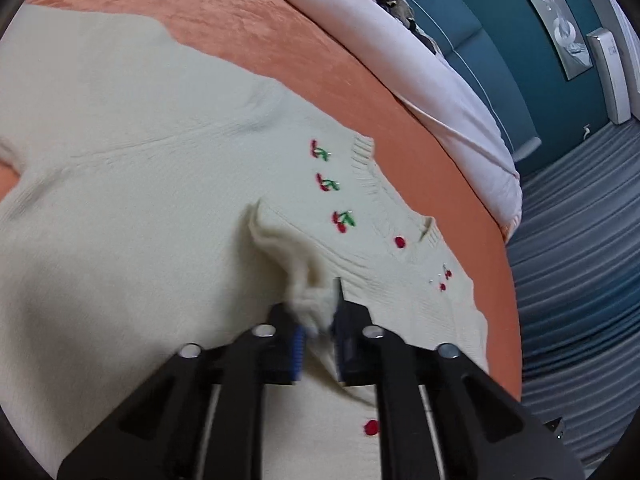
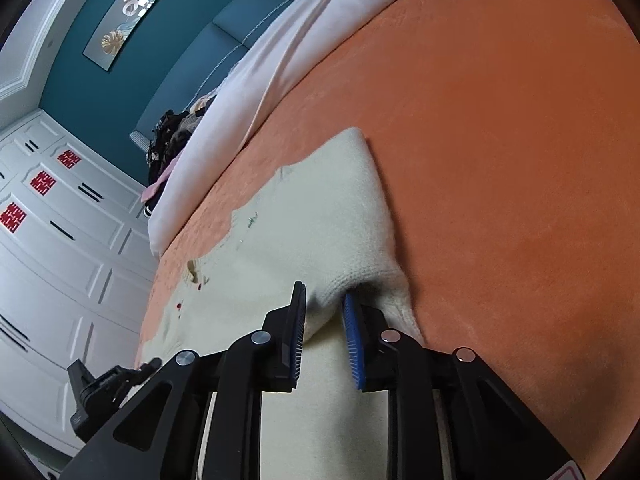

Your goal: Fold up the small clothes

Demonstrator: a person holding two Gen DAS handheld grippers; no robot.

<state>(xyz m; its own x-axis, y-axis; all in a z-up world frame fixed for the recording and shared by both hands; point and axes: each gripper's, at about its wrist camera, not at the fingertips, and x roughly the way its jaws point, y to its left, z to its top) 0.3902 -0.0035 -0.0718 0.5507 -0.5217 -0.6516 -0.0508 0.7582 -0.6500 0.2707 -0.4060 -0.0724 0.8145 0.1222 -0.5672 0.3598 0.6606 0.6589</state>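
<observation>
A cream knitted cardigan [image 1: 140, 200] with embroidered red cherries and red buttons lies spread flat on an orange blanket [image 1: 248, 28], one fold pinched up into a ridge.

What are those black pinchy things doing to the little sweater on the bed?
A person is folding a small cream sweater with cherry decorations, spread on an orange bedcover. Each hand holds a black pinching tool. The left tool is shut on a bunched-up bit of the knit near the cherries. The right tool pinches another part of the sweater, by its edge next to the bare bedcover. Most of the sweater lies flat, so no fold is made yet.
</observation>
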